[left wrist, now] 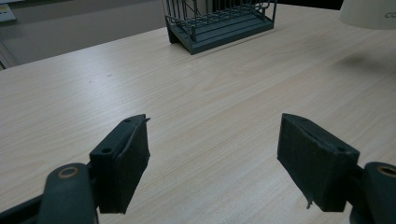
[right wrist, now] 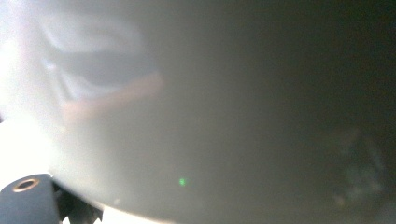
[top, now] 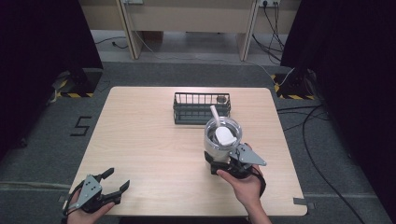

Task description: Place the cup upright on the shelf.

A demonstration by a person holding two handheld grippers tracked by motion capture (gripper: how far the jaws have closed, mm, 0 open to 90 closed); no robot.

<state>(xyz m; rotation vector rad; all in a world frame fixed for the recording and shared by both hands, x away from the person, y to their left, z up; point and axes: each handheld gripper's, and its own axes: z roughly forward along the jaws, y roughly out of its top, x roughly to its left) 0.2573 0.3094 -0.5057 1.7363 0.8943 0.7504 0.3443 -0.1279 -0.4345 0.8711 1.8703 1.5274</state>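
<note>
I have the right tool clamped on the white cup near the counter's right edge (left tool idle, jaws apart), so next I probably carry it toward the wire rack.

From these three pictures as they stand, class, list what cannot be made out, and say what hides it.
1. Right gripper jaws: high view, covered by the cup and its own grey plate; open or shut unclear.
2. Cup surface: right gripper view, too close, blurred.
3. Small item in the basket: high view, too small to name.
4. Cup: left gripper view, cut off by the top edge.
</note>
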